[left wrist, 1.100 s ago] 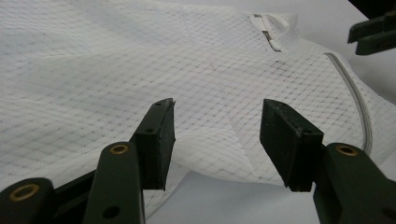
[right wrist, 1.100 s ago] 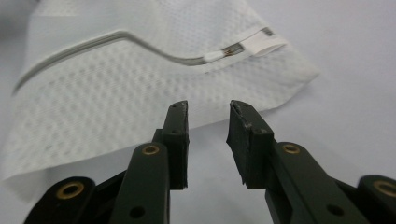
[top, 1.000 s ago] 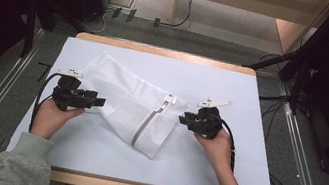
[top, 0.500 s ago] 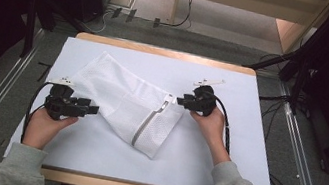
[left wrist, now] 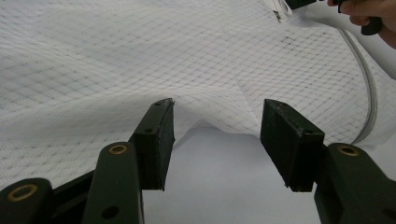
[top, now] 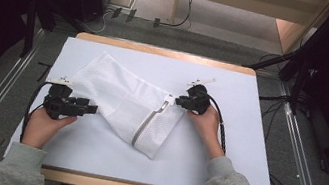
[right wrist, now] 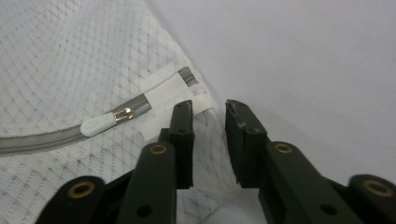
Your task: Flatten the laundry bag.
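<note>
right gripper [right wrist: 209,109] moved to zipper end of mesh bag [top: 125,101], jaws just closing, corner fabric between, not yet clamped. left gripper [left wrist: 217,119] jaws apart at bag edge. grasp for unzipping likely next.

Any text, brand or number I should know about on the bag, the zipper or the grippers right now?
None can be read.
Mesh bag: plain white netting, no label showing.
Zipper pull: white tab on a brass slider, no marking legible.
Left gripper and right gripper: black jaws, no lettering.
Table cover: blank white.
</note>
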Demonstrator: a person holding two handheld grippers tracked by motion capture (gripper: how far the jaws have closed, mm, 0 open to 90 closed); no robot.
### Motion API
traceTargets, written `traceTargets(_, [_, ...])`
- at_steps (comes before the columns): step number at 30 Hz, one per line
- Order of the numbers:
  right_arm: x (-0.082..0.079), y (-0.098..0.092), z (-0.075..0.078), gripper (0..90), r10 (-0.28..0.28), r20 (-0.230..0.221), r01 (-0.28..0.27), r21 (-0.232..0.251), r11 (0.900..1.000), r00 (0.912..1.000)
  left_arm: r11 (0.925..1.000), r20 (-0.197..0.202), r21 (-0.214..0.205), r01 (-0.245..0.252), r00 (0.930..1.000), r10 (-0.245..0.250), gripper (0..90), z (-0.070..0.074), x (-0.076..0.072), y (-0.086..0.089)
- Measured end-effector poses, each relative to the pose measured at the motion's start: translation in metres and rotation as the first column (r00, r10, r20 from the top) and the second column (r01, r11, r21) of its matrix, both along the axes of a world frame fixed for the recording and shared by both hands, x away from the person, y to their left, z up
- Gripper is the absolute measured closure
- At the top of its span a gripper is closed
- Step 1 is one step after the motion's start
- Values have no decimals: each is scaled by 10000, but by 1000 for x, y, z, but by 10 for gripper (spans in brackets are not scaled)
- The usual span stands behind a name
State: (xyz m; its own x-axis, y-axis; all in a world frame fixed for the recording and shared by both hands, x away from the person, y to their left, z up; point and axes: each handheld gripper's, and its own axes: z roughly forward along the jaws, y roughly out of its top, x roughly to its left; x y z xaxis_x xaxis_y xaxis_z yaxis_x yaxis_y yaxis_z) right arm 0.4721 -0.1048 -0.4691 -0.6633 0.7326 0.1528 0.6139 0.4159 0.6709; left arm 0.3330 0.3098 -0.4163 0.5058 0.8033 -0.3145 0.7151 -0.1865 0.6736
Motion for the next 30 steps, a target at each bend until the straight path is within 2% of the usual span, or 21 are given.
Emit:
traceTargets(3, [-2,-2,-1,897,-125,-31,125,-20,9999,9999,10000,-28,24,19,10000,-19,454,-1,1,0])
traceTargets(6, [-1,-4,-1,900,-201,-259,205,148,9997,9995,10000,-26,-15,-30,10000,30,455,-1,1,2])
traceTargets(13, [-4,-13,2,900,-433,-306,435,65,9990,9986,9997,17,-43,-235,9997,235,456,-1,3,8])
traceTargets(16, [-11,-20,1,900,-560,-377,565,117,9983,9977,9996,3,-51,-270,9996,271,456,-2,7,10])
traceTargets(20, [-26,-32,4,900,-648,-199,645,-134,9978,9977,9995,-38,-81,-302,9995,302,456,-4,11,12])
traceTargets(24, [-34,-42,7,900,-737,-94,736,-158,9972,9972,9996,-84,-102,-246,9997,245,456,-4,15,11])
traceTargets(29, [-48,-54,4,900,-916,-294,919,78,9957,9954,10000,-137,-36,-81,9999,80,456,-5,21,6])
traceTargets(30, [-50,-56,2,900,-873,-295,872,-33,9962,9957,10000,-143,-42,-53,9999,52,456,-5,22,5])
